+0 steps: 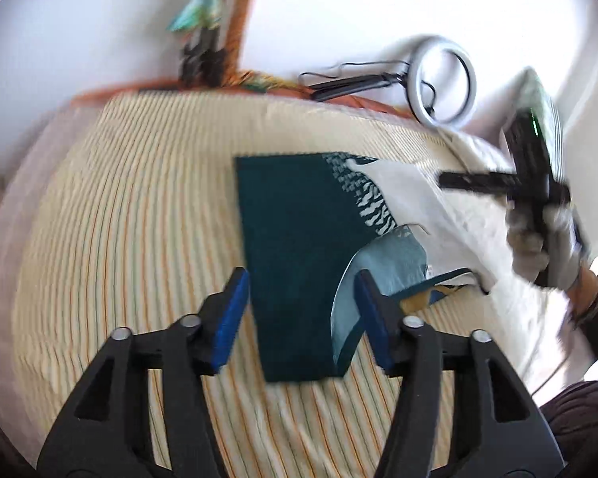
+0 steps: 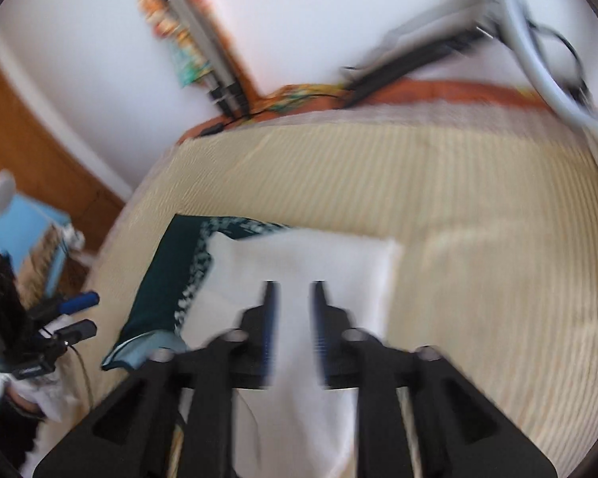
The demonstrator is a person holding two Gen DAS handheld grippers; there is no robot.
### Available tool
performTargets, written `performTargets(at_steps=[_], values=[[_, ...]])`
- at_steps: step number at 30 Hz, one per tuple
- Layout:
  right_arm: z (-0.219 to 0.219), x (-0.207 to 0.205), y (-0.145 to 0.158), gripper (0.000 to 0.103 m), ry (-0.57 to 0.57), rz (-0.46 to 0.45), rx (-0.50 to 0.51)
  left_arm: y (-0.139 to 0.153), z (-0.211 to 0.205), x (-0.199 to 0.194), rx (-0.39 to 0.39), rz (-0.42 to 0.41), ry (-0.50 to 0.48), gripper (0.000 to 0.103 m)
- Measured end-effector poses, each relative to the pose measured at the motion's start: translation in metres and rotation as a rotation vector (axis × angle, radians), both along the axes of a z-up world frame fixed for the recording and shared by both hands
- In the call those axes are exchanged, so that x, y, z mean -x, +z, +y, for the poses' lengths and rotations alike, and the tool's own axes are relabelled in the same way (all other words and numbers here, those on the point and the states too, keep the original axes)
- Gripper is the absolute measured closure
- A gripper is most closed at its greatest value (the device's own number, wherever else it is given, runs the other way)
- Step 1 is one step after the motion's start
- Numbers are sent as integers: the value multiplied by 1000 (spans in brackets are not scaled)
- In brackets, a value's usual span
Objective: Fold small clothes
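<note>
A small garment lies on the striped bed cover point(image 1: 119, 207): a dark teal part point(image 1: 295, 247) with a patterned band and a white part point(image 1: 410, 195), with a light blue inner flap point(image 1: 382, 263) turned up. My left gripper point(image 1: 303, 286) is open and empty, hovering over the teal part's near end. My right gripper point(image 2: 293, 294) is open, its jaws a little apart, empty above the white part point(image 2: 299, 255); the teal part point(image 2: 163, 279) lies to its left. The right gripper and its gloved hand also show in the left wrist view point(image 1: 534, 195), raised at the right.
A ring light point(image 1: 444, 83) on a black stand lies at the bed's far edge. An orange patterned cloth point(image 2: 438, 91) runs along the wall. A blue box point(image 2: 28, 235) and a wooden door stand left of the bed. The left gripper point(image 2: 71, 314) shows at the far left.
</note>
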State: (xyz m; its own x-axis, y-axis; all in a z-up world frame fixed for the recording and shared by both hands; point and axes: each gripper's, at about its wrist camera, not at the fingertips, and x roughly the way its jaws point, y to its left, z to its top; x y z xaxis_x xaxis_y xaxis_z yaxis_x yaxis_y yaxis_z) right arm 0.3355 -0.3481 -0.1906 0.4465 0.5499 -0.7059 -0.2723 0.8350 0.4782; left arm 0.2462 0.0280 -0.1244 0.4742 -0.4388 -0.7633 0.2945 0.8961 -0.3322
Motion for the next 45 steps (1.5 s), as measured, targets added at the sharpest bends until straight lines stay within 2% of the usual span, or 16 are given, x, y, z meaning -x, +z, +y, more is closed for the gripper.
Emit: performTargets(at_steps=[1, 6, 12, 20, 24, 29, 31, 33, 37, 38, 40, 41, 44, 45], values=[[-13, 2, -4, 51, -26, 18, -25, -3, 7, 0, 28, 28, 23, 43], [-51, 6, -21, 51, -92, 97, -151, -28, 35, 6, 259, 235, 113, 43], [-59, 5, -30, 51, -100, 145, -239, -58, 45, 15, 451, 425, 216, 43], [-47, -6, -34, 51, -105, 154, -312, -66, 46, 7, 593, 471, 281, 38], [-34, -17, -33, 55, -99, 159, -326, -65, 38, 1, 589, 468, 267, 38], [-15, -29, -33, 58, -89, 152, -320, -59, 30, -7, 509, 445, 238, 38], [-7, -33, -35, 64, -81, 155, -310, -57, 25, -11, 474, 438, 226, 38], [2, -36, -38, 84, -71, 165, -287, -52, 19, -12, 420, 420, 203, 38], [15, -35, -37, 92, -52, 159, -253, -46, 6, -11, 305, 375, 147, 38], [17, -34, -35, 95, -46, 152, -237, -44, 1, -12, 280, 366, 133, 40], [19, -33, -31, 96, -33, 141, -207, -44, -5, -13, 236, 364, 115, 61], [19, -33, -30, 96, -31, 140, -199, -46, -7, -16, 233, 371, 114, 64], [16, -33, -28, 96, -32, 139, -206, -50, -5, -19, 263, 395, 127, 65], [14, -33, -28, 92, -33, 144, -209, -53, -3, -20, 280, 404, 137, 64]])
